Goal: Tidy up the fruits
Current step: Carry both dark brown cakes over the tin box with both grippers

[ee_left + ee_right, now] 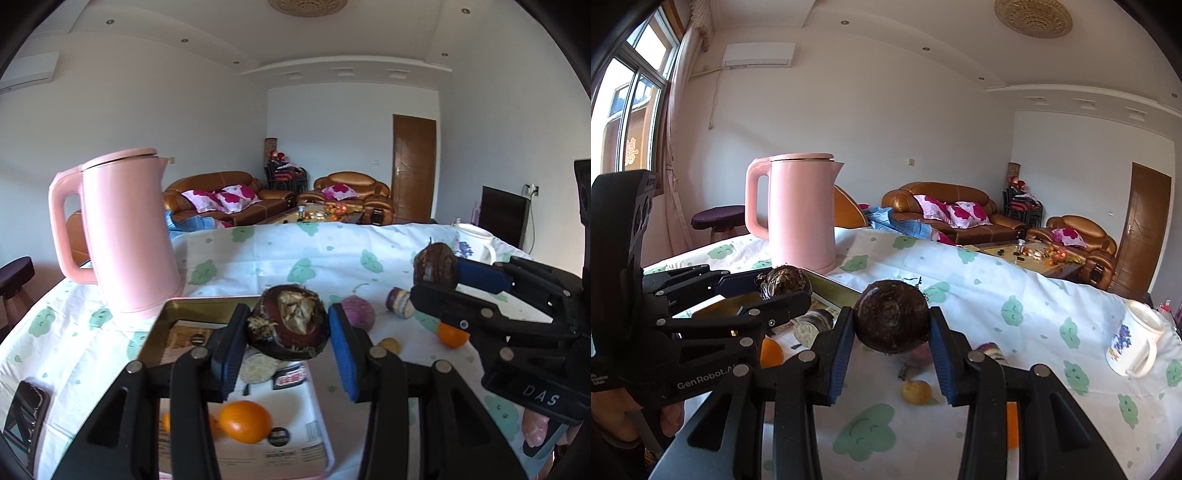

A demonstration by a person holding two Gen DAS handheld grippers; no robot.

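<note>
Evidently each gripper clamps one dark, husky fruit: left gripper (pixel 284 334) on the torn-topped one (pixel 290 326), right gripper (pixel 892 330) on the round one (pixel 892 319); both look firm and light, best held across the middle.

Setting: home living room. Evidence: brown leather sofa (pixel 945 210) with floral cushions (pixel 951 213), matching armchair (pixel 1078 236), low coffee table (pixel 1030 254) carrying small items, wooden door (pixel 1143 229), wall air conditioner (pixel 759 54), curtained window (pixel 631 99). Desk under a cloud-print cloth (pixel 1015 295) holds a pink electric kettle (pixel 798 210) and a mug (pixel 1134 341).
</note>
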